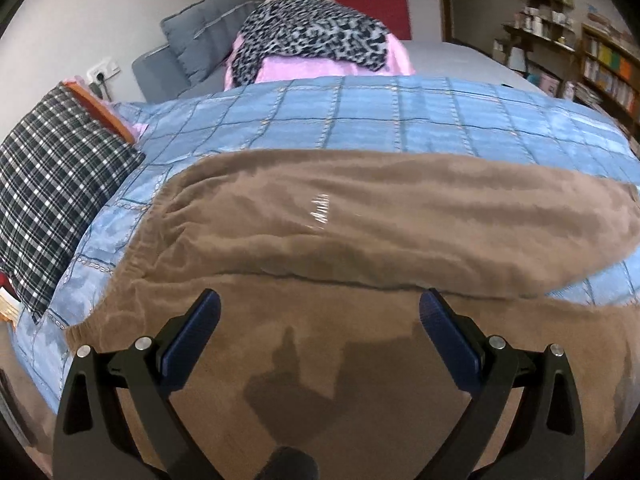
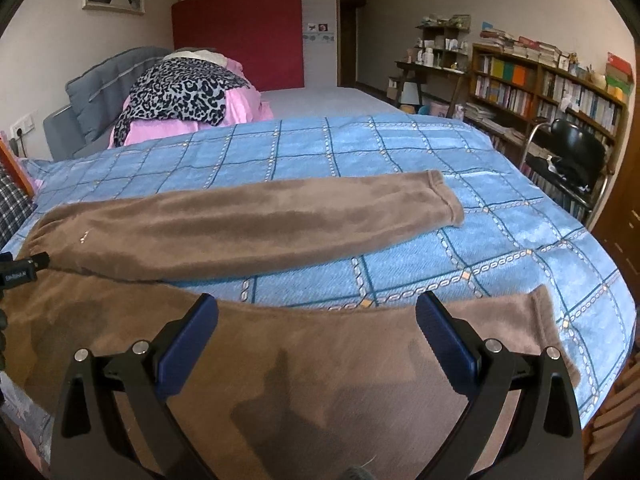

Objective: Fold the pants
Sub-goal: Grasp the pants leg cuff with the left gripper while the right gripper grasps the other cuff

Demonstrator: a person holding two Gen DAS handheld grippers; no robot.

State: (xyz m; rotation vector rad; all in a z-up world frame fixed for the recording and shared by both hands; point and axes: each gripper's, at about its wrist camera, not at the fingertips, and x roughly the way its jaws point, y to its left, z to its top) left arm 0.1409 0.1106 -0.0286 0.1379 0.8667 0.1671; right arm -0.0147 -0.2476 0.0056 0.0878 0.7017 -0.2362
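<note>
Your pants lie across the bedspread, waist to your left, legs running right. Far leg lies flat on the spread; near leg lies along the bed's front edge under both grippers. Clothes pile sits behind, far left. Checked pillow left of the waistband. Bookshelf and chair right of the bed.

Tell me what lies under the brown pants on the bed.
The brown pants lie spread on a blue checked bedspread, which shows between the two legs and beyond them. Whatever sits beneath the pants' fabric itself is covered and cannot be seen.
</note>
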